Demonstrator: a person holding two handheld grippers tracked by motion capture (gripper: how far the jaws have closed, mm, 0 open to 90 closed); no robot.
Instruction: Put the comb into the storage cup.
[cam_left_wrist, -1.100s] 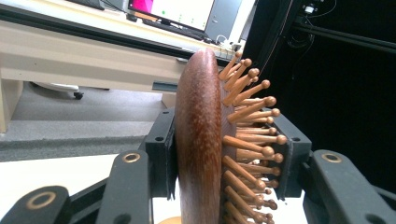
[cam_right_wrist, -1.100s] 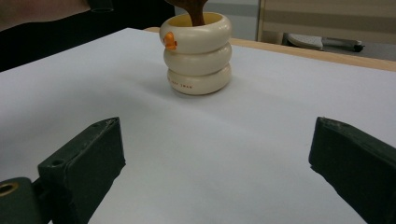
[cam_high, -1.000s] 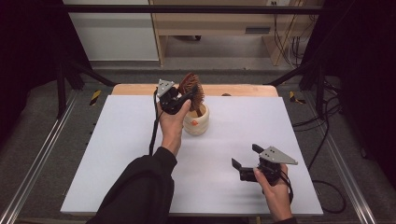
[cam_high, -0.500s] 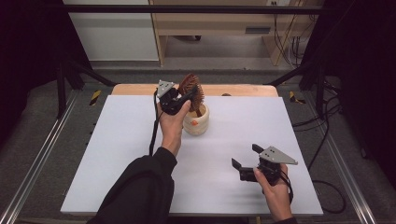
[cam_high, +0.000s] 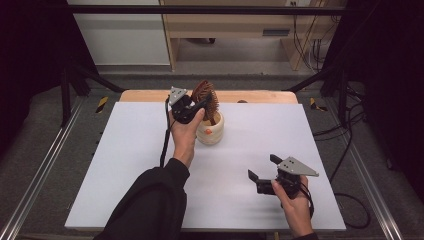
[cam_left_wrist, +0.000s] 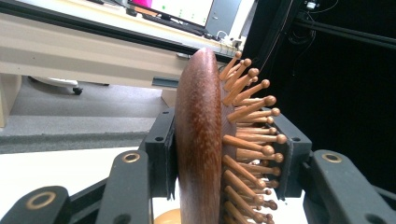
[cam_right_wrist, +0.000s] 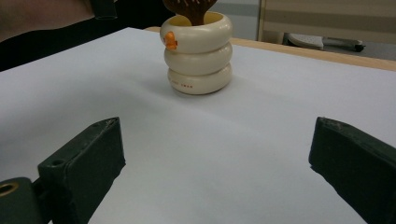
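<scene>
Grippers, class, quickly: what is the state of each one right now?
Left gripper: shut on the wooden hairbrush, above the cream holder.
Right gripper: open, holding nothing.

Small red lettering on cream holder (cam_right_wrist: 198, 86), too small to read.

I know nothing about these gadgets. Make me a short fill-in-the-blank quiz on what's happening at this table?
1. The left gripper is clamped on a wooden ____.
2. The brush's handle end sits inside a cream ____ with an orange beak.
3. The right gripper has its fingers ____, with nothing between them.
4. The holder stands on a ____ table.

Missing words: hairbrush; holder; open; white
</scene>
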